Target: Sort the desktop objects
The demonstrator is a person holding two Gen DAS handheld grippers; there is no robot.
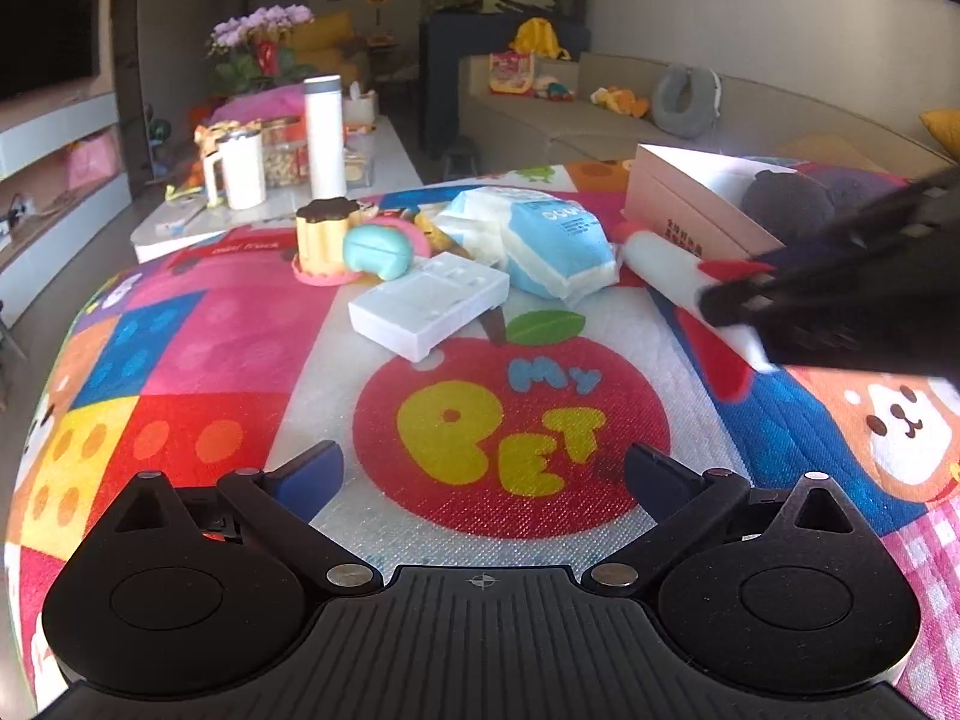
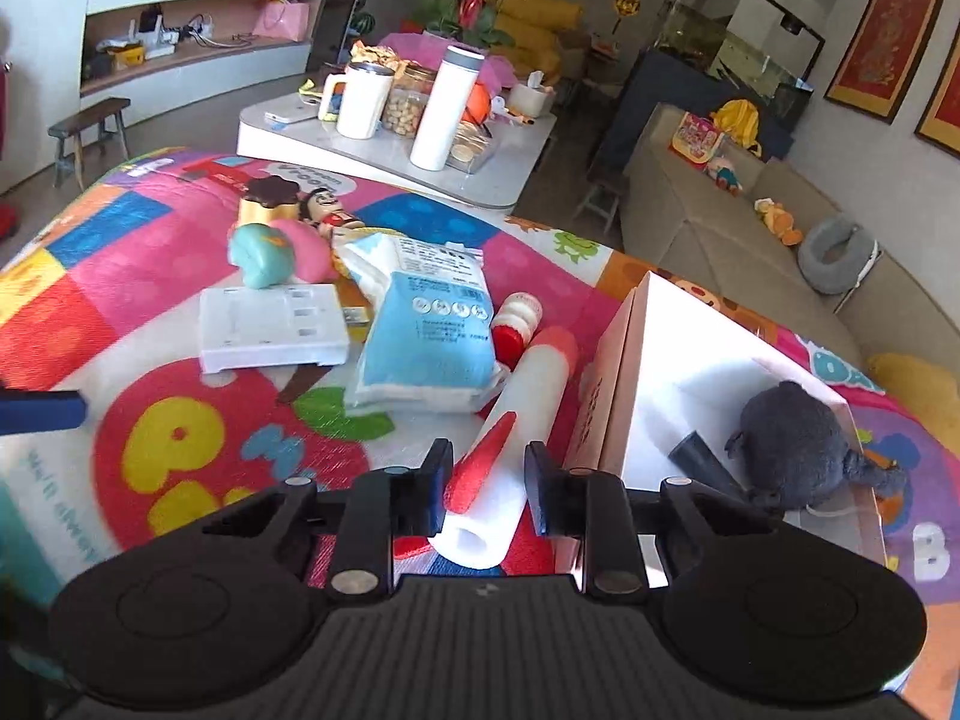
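Beside the box point(image 2: 606, 396), the right hand-held gripper point(image 2: 487, 483) clamps the foam rocket point(image 2: 516, 420).

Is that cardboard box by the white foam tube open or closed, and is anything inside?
Open. The box has no lid on top, and a dark plush toy sits inside on its white lining, beside the tube.

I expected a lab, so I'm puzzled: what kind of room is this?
Most likely a home living room. A long beige sofa holds soft toys, framed pictures hang on the wall, and a low table carries mugs and snacks.
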